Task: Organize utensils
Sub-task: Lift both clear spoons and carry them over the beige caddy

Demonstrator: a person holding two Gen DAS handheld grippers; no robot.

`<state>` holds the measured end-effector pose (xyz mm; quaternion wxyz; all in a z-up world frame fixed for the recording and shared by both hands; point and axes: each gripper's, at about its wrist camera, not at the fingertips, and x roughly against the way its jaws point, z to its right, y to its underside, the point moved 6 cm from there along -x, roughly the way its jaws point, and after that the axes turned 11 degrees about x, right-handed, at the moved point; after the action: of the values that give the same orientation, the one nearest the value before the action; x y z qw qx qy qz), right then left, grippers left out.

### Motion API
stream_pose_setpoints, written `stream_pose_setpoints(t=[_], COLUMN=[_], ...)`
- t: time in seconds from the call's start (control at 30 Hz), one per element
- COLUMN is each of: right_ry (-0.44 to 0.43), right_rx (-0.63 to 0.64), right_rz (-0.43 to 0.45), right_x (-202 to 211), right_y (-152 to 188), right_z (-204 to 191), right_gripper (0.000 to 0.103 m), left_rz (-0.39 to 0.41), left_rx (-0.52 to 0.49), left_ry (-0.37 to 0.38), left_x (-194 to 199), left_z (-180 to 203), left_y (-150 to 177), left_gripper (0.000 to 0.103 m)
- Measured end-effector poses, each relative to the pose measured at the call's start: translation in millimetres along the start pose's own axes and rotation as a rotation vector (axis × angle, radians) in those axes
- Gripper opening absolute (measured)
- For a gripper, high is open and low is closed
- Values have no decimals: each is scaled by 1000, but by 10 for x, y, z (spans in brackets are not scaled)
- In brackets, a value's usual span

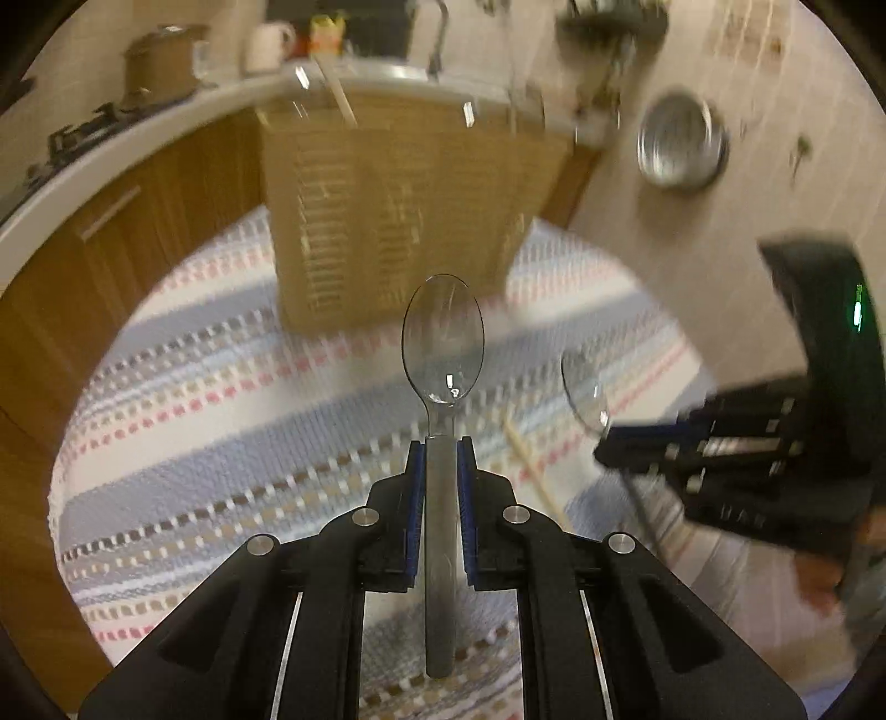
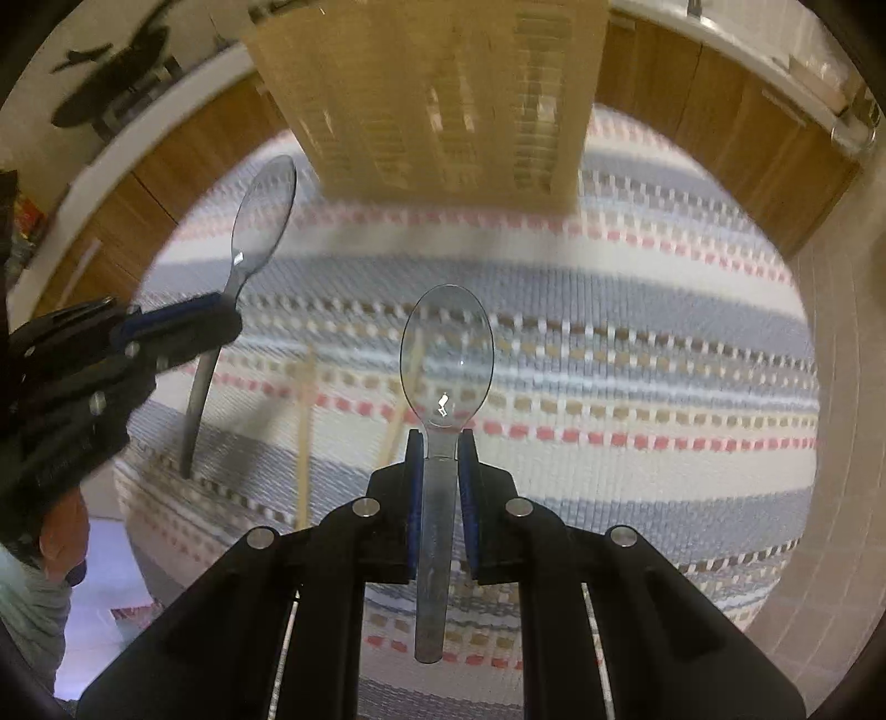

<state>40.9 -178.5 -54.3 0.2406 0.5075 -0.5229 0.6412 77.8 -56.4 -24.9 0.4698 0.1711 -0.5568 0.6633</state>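
Observation:
My left gripper (image 1: pixel 441 443) is shut on the handle of a clear plastic spoon (image 1: pixel 443 338), bowl pointing forward, above the striped cloth. My right gripper (image 2: pixel 441 437) is shut on a second clear plastic spoon (image 2: pixel 446 354) the same way. Each gripper shows in the other's view: the right one (image 1: pixel 609 437) at the right with its spoon bowl (image 1: pixel 584 390), the left one (image 2: pixel 221 310) at the left with its spoon (image 2: pixel 263 216). A slotted wooden utensil organizer (image 1: pixel 398 216) stands at the far side of the cloth; it also shows in the right wrist view (image 2: pixel 443 94). Wooden chopsticks (image 2: pixel 303 437) lie on the cloth.
The round table carries a striped woven cloth (image 1: pixel 221 387). Behind are wooden cabinets (image 1: pixel 111 238), a white counter with a pot (image 1: pixel 160 66) and mug (image 1: pixel 268 47), and a metal bowl (image 1: pixel 681 141) on the tiled floor. Chopsticks (image 1: pixel 534 471) lie between the grippers.

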Motion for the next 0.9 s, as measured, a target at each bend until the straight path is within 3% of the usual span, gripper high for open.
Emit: stream_pose_setpoints(t=[0.17,0.5,0.77,0.9], right_ry=[-7,61,141,229], right_rx=[14,16,-43,-45], right_rz=[153,458,747,870], right_x=[399,1083,1613,1703], right_y=[-169,-687,-1235,-1423], right_z=[-21,188,450,571], right_gripper=[10,10,10,10], left_rz=[192,480,710,780], left_rx=[50,-7,45,96], left_ry=[62,217,300,287], left_x=[431,942,1028,941], left_z=[29,414,630,571], left_y=[-296,-834,-1331,-1540], left_gripper=[9,9,9,9])
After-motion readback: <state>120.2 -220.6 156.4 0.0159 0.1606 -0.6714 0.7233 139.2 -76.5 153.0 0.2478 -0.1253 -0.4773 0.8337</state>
